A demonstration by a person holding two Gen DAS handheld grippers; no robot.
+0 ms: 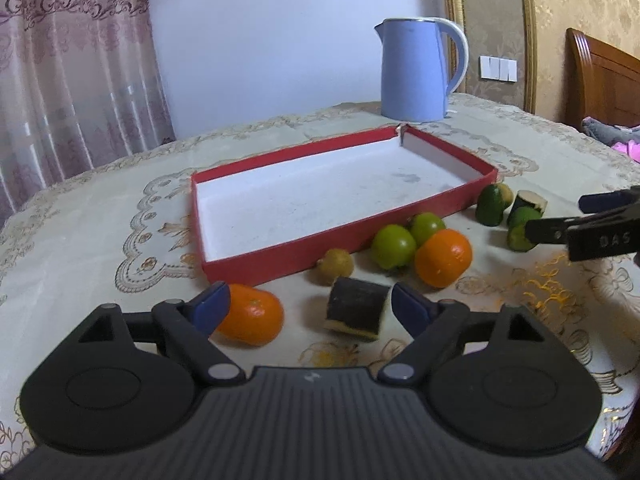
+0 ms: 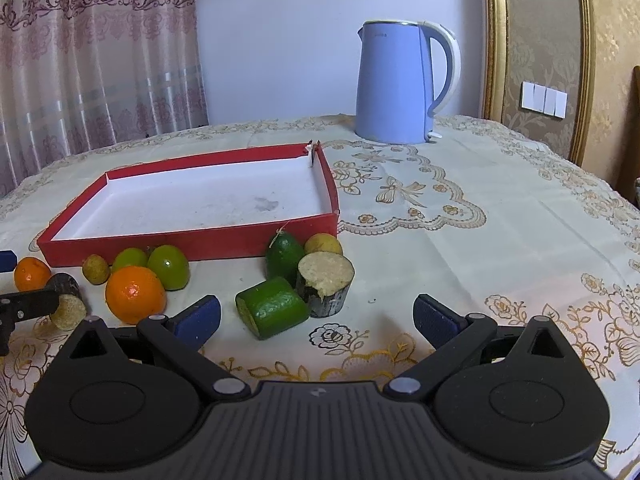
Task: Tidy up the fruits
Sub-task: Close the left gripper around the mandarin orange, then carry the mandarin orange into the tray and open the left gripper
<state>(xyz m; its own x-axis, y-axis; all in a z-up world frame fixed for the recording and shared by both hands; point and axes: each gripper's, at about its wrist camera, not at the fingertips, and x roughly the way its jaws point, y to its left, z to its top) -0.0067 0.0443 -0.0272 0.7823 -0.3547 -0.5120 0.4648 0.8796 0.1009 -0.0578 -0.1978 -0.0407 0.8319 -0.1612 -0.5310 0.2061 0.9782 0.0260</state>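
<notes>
A red shallow box (image 1: 248,268) with a white floor lies empty on the tablecloth. Loose fruit lies along its near wall. My left gripper (image 1: 312,308) is open, with a small mandarin (image 1: 250,314) and a dark sugarcane piece (image 1: 356,314) lying side by side between its blue pads. Beyond them are a small yellowish fruit (image 1: 334,266), two green fruits (image 1: 394,246) and a big orange (image 1: 442,258). My right gripper (image 2: 318,320) is open over the cloth. Just ahead of it lie a cut green piece (image 2: 274,308), a second cane stump (image 2: 326,282) and a green fruit (image 2: 284,254), all untouched.
A light blue kettle (image 2: 396,84) stands at the back of the table behind the box. The embroidered tablecloth (image 2: 460,240) stretches to the right of the box. A curtain hangs at the left, and a wooden headboard (image 1: 600,76) stands at the far right.
</notes>
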